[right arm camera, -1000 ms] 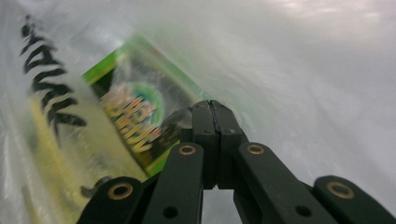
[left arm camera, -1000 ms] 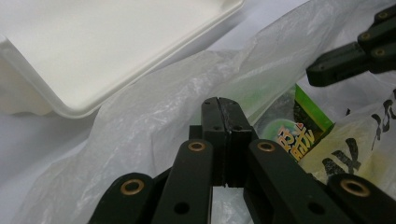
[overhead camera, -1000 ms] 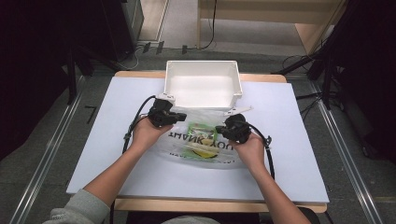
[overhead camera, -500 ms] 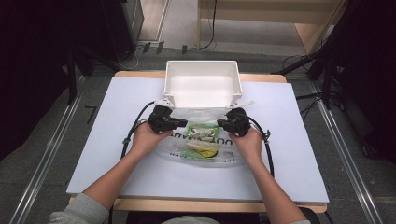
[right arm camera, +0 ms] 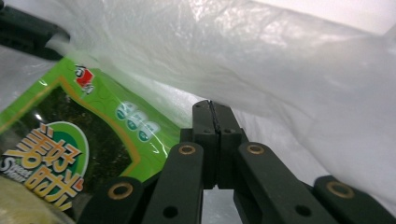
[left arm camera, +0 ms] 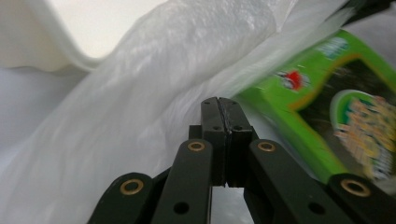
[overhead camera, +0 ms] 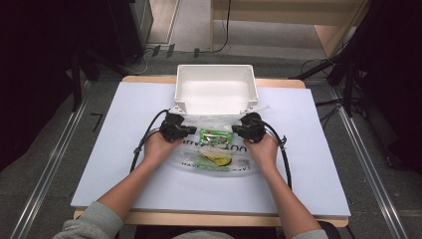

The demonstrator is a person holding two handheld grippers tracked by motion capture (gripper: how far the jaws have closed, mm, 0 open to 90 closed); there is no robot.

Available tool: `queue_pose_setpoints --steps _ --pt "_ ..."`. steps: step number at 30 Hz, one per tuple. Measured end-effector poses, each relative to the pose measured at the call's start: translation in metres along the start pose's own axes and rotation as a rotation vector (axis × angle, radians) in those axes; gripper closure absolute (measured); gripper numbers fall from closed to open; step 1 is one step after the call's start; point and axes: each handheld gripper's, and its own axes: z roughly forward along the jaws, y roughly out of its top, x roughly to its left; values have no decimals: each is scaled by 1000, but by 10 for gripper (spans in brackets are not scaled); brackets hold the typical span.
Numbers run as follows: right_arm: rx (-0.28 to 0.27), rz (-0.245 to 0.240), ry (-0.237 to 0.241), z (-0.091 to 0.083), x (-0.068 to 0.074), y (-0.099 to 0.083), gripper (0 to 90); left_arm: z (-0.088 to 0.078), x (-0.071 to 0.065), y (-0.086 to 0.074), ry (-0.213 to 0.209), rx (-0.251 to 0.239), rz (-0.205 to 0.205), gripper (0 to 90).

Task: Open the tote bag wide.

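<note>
Plastic bag [overhead camera: 215, 149], clear w/ printed lettering, lies flat on the white desk [overhead camera: 109, 149], just in front of the white bin [overhead camera: 216, 89]; its far edge reaches the bin's near wall. Inside the bag: green snack packet [overhead camera: 215, 137] toward the bin side, and a pale item w/ yellow & dark parts nearer the person, too small to tell what.

Left tool [overhead camera: 185, 130] at the bag's left far corner, right tool [overhead camera: 239, 132] at its right far corner, one in each hand, packet between them. Left gripper view: jaws together, pads meeting w/ bag film [left arm camera: 140, 93] bunched around the tips, packet [left arm camera: 336, 107] at right. Right gripper view: same, jaws together at the film [right arm camera: 280, 70], packet [right arm camera: 70, 135] at left. Whether film is actually pinched between the pads, can't tell in either view. Cables trail back along both forearms.
</note>
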Motion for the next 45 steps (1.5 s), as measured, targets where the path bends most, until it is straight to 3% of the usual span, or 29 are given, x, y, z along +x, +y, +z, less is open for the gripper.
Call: queue_pose_setpoints --steps 1,4,5,7,12,14,16,20,21,24,29,33,37,39,43,45 --pt "0 0 0 0 0 0 900 0 0 0 0 0 0 900" --pt "18 2 -25 1 -5 -3 900 3 8 -2 41 -1 -54 900" --pt "18 2 -25 1 -5 -3 900 3 8 -2 41 -1 -54 900" --pt "22 13 -41 -1 -10 -6 900 2 8 -1 90 -3 -37 900" --pt "31 19 -60 -4 -17 -12 900 1 8 -2 114 0 -29 900" --pt "40 6 -94 -6 -18 -15 900 0 9 -2 137 2 -21 900" --pt "38 -9 -119 -9 -21 -17 900 -1 10 -2 147 7 -39 900" --pt "31 20 -140 -17 -31 -24 900 -4 14 -3 149 9 -64 900" --pt "33 26 -148 -19 -33 -25 900 -6 16 -5 144 0 -89 900" --pt "36 46 -153 -24 -37 -29 900 -8 17 -7 146 -8 -95 900" --pt "6 39 -125 -31 -28 -26 900 -8 17 -7 128 -7 -112 900" --pt "1 -8 -88 -32 -12 -22 900 -12 7 -2 99 -21 -76 900" --pt "10 -15 -55 -25 -5 -21 900 -8 -9 1 56 -1 -15 900" --pt "23 -25 -53 -20 -3 -22 900 -3 -12 0 76 22 17 900" --pt "52 -34 -73 -14 -3 -24 900 1 -5 -2 86 29 -8 900" --pt "50 -22 -100 -14 -7 -25 900 -1 3 -3 108 14 -47 900"
